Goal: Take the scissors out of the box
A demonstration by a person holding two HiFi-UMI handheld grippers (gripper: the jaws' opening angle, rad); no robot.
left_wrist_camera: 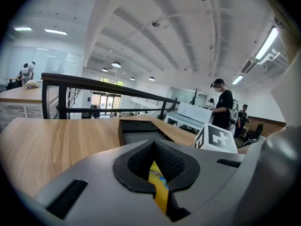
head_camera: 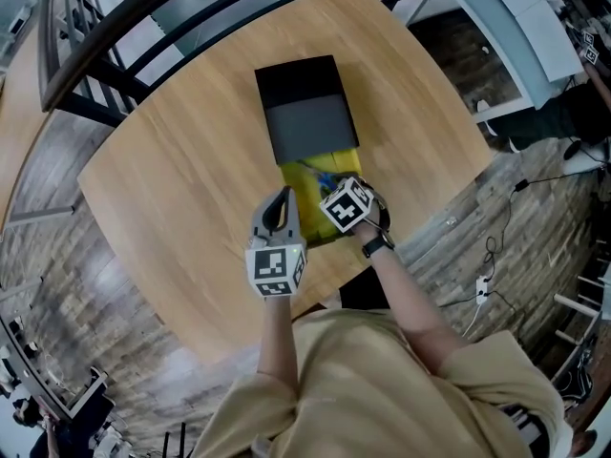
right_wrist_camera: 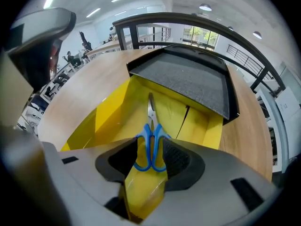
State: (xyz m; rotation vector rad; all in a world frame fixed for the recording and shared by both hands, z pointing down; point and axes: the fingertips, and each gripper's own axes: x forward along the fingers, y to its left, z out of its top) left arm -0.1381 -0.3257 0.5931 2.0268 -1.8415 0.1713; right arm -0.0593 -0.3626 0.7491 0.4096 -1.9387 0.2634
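A yellow box [head_camera: 294, 181] lies on the wooden table, its black lid [head_camera: 310, 113] pushed off toward the far side. Blue-handled scissors [right_wrist_camera: 151, 145] lie inside on the yellow floor, blades pointing toward the lid [right_wrist_camera: 188, 81]. My right gripper [right_wrist_camera: 150, 163] points steeply down into the box [right_wrist_camera: 113, 107], open, with the scissors' handles between its pads and untouched. My left gripper [head_camera: 280, 206] is at the box's near left side. In the left gripper view it [left_wrist_camera: 157, 175] is shut on a strip of the yellow box wall [left_wrist_camera: 161, 189]. My right gripper [head_camera: 336, 187] hovers over the box's near end.
The round-cornered table [head_camera: 191, 189] has a dark railing [head_camera: 143, 36] behind it. A white desk [head_camera: 516, 27] stands at the upper right, with cables [head_camera: 496, 256] on the floor beside the table. A person [left_wrist_camera: 223, 109] stands in the distance.
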